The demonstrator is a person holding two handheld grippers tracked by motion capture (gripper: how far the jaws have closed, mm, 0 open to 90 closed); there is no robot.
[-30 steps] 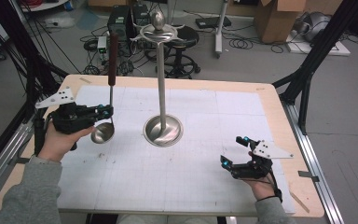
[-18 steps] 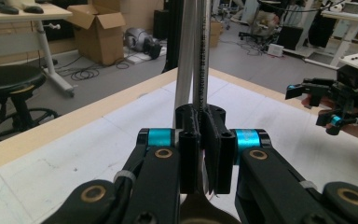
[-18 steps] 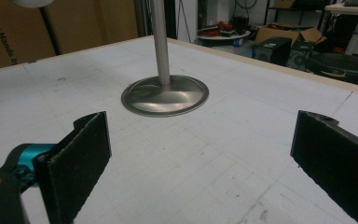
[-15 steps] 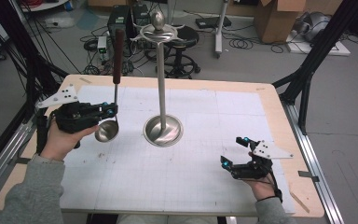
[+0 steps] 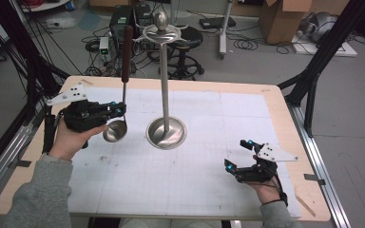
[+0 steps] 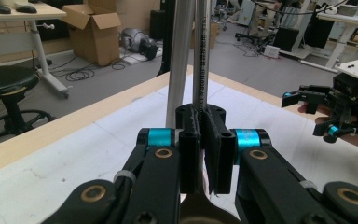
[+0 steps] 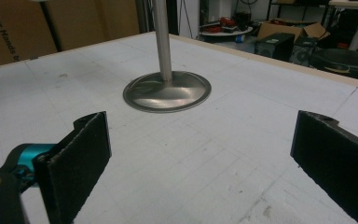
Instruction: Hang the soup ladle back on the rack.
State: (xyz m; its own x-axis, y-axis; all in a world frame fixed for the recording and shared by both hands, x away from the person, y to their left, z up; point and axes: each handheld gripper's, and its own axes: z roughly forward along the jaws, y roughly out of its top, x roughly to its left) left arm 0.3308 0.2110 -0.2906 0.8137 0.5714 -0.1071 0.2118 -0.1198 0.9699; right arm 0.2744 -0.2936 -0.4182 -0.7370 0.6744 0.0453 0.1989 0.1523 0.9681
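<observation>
Carrying step, by the look of it: ladle [image 5: 114, 131] to go onto the utensil stand [image 5: 164, 80].

Left hand-held gripper [image 5: 119, 110] pressed together on the ladle's thin metal shaft, just above the bowl. In the left gripper view, pads [image 6: 190, 154] clamped flat on the shaft [image 6: 200, 56], with the stand's pole [image 6: 181, 56] rising just behind it. Ladle upright, dark wooden handle [image 5: 127, 47] at the top, bowl low over the white gridded bench [image 5: 195, 190]; cannot tell whether touching it or just clear. Placed left of the stand's round base [image 5: 166, 133], near but apart.

Right hand-held gripper [image 5: 236, 153] spread wide and pinching nothing, low at the right front of the bench, well apart from the stand. From its own view, jaws far apart with bare bench between them and the stand's base [image 7: 168, 91] ahead.

Stand in mid-bench: tall steel pole, curved hooks [image 5: 161, 32] under a knob at the top, nothing hanging on them.

Next move, as judged: lift the ladle well up and carry it toward the hooks, keeping it upright and clear of the pole. Calls for a firm pinch, since the grip sits low on the shaft and the heavy handle rides high. Hanging end of the handle too small to make out. May call for the free gripper to steady the base.
</observation>
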